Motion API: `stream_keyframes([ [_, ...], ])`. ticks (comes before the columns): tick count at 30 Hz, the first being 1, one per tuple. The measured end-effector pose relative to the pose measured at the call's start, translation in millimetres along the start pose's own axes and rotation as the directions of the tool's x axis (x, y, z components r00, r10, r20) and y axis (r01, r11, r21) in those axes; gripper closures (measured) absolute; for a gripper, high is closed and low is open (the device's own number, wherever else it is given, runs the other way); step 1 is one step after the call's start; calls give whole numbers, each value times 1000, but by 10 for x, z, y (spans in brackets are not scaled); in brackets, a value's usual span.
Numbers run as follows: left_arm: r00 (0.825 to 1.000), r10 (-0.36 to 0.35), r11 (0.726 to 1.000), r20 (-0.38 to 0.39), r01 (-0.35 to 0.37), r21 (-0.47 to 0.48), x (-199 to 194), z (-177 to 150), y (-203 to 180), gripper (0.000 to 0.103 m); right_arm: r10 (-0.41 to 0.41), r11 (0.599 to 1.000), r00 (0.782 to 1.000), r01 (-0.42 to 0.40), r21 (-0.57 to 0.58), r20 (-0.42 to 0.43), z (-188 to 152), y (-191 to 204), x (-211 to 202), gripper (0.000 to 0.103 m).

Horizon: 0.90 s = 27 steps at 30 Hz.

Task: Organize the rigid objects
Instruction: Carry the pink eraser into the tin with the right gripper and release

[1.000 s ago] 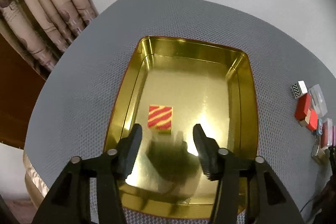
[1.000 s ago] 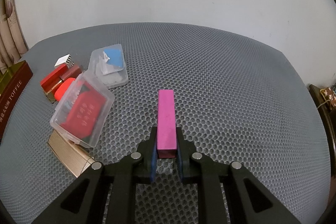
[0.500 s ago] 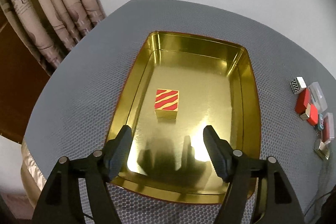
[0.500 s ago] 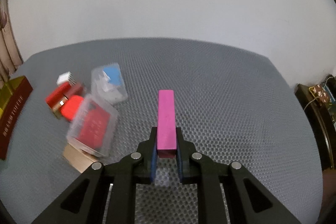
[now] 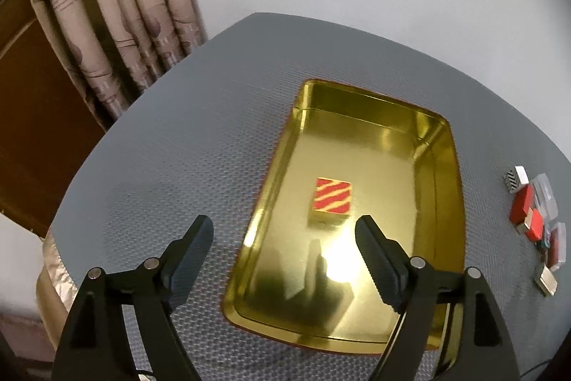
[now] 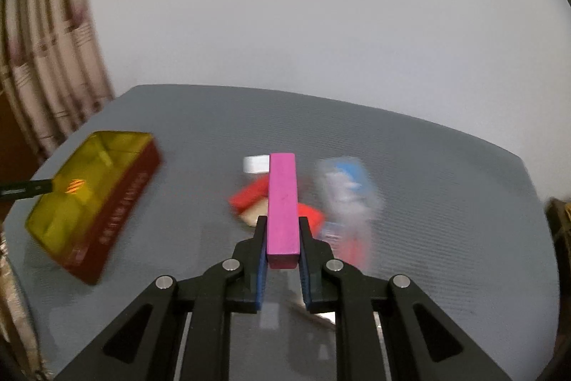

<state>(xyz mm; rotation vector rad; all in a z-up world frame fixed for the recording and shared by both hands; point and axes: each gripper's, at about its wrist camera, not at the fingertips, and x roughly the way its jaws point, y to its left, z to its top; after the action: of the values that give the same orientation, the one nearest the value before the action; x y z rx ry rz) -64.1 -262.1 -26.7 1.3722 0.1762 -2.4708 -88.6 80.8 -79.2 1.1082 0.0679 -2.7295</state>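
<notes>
Since a second before, the left tongs (image 5: 283, 231) had slid off to the left, so the gold tin (image 5: 444, 145) now sat more to the right in their view, and the right tongs (image 6: 282, 227) had swung round so the tin (image 6: 117, 195) had come into their view too. The jaws of the left tongs were opening, with nothing between them. One black finger (image 5: 191, 247) hung over the grey desk (image 5: 185, 145) and the other over the shiny floor of the tin. Just past those fingers, a small box with red and gold stripes (image 5: 332, 200) lay flat on the floor of the tin, apart from its walls. Off to the right on the desk lay a little heap of things: a black and white zigzag box (image 5: 515, 179), a red box (image 5: 523, 209), some clear cases (image 5: 546, 199) and a gold box (image 5: 546, 280). Behind the desk hung a curtain (image 5: 117, 9) and a pale wall. The right tongs were shut tight on a long pink block (image 6: 282, 206), holding it near its close end so that it stuck out forward, up off the desk (image 6: 428, 188). Beyond the block the heap looked blurry, with red pieces (image 6: 249, 197), a white bit (image 6: 255, 164) and a clear case with blue in it (image 6: 348, 184). Farther left sat the tin with its dark red side, and the striped box (image 6: 75, 186) showed inside it.
</notes>
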Motion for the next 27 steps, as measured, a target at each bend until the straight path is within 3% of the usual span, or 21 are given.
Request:
stream_keyframes([
  [5,1000,-5,1000,-8,5,-21,20,12,93,24,95,993,995,-96,-71,-15,135,551,-19,88],
  [7,1000,-8,1000,-9,8,-27,30,22,132,24,128,986,991,-130,-100,-26,291,768,-209,88],
  [16,1000,3,994,-14,-4,-109,69,111,422,24,220,955,972,-232,-186,-82,579,1644,79,88],
  [27,999,-11,988,-37,5,-155,111,117,583,24,222,944,950,-266,-197,-219,758,2178,662,88],
])
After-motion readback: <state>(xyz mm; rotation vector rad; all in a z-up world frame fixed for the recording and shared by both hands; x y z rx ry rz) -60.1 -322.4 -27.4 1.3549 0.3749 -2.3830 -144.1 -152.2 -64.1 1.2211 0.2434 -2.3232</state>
